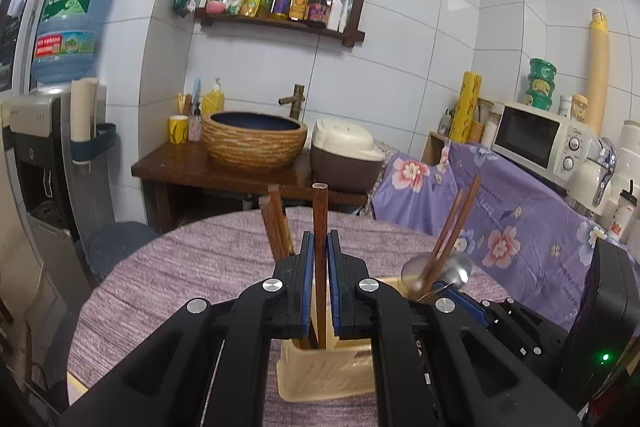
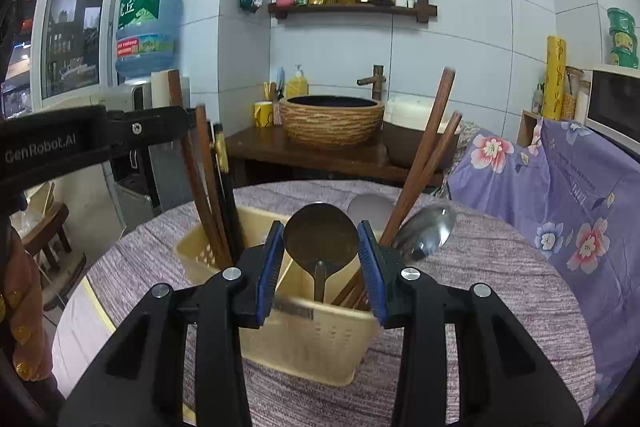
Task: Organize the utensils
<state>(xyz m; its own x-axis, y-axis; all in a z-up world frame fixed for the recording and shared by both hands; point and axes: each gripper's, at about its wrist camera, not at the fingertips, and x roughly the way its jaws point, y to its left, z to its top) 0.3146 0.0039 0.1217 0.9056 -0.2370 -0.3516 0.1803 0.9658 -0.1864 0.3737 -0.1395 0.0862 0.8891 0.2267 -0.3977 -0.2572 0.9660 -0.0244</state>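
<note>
We had the left claw [image 1: 320, 267] clamped on a chopstick [image 1: 319, 211] standing in the caddy [image 2: 304, 339]; the right claw [image 2: 320, 267] straddled a ladle [image 2: 320, 237], seemingly not gripping. Next: release, withdraw upward.

Holder [image 2: 304, 331] is crowded. Its left compartment is filled by upright chopsticks [image 2: 208, 187], one clamped in the left claw [image 1: 320, 255] directly above it. Its right compartment is blocked by slanted chopsticks [image 2: 424, 167] and spoons [image 2: 426, 231]. The gap between the right claw [image 2: 320, 247] pads is taken up by a spoon bowl [image 2: 320, 237], untouched on both sides. Bare bench [image 2: 500, 287] is left right of the holder and behind it. The right side is closed off by a draped floral cloth [image 2: 580, 195].
</note>
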